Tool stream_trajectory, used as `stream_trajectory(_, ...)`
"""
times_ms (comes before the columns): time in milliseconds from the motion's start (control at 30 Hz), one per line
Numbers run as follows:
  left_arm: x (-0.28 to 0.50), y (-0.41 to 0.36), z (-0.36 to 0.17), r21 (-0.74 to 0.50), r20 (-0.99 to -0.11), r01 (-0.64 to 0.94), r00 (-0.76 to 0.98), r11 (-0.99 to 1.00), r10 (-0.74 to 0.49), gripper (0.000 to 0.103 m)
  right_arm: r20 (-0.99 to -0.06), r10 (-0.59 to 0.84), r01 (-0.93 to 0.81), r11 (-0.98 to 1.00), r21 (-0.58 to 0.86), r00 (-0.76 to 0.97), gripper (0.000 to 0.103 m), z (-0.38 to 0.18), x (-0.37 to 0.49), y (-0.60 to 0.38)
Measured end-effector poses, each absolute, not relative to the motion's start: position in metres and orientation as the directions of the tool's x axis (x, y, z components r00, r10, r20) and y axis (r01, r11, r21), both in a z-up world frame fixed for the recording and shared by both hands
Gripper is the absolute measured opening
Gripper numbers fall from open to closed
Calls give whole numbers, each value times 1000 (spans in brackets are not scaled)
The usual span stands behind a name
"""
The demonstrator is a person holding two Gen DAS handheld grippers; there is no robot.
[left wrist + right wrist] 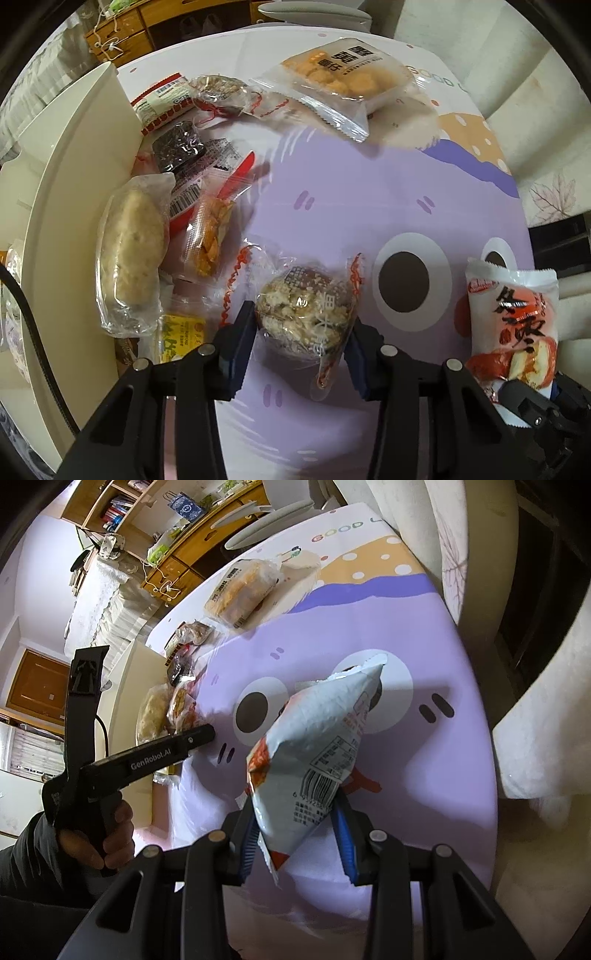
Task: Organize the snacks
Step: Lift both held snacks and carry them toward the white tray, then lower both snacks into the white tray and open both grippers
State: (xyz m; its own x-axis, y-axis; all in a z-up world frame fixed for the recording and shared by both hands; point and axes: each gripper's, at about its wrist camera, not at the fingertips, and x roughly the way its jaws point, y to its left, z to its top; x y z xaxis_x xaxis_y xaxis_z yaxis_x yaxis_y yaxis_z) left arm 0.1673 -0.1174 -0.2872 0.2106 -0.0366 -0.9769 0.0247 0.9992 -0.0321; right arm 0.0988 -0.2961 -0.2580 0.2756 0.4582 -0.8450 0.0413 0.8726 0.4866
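Observation:
A round crumbly pastry in a clear wrapper (306, 314) lies on the purple cartoon tablecloth (332, 177). My left gripper (301, 326) points down over it, its blue pads pressing the pastry from both sides. In the right wrist view the left gripper (199, 736) shows from the side, held by a hand (110, 834). My right gripper (295, 812) is shut on the lower end of a white and red snack packet (317, 738), which it holds above the table. That snack packet (511, 321) also stands at the right of the left wrist view.
A cream box (74, 184) stands along the table's left side. Beside it lie a long pale pastry (129, 251), an orange cracker pack (210, 236), a dark sesame square (177, 147) and a second round pastry (218, 92). A large bag of golden puffs (343, 77) lies farther back. Covered chairs (535, 738) flank the right edge.

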Motion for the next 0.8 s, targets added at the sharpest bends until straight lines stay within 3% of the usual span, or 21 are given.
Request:
stream_trajectory(367,140,-102,-264,-59,-980,117,182,991,-80,42,-830,421,81,874,479,366,37,-248,86,-278)
stream_trajectory(800,102,-64,-184,-105,-960,300,218,948,-176,42,-809,332,183,866,465,485,37,-207,35,-228)
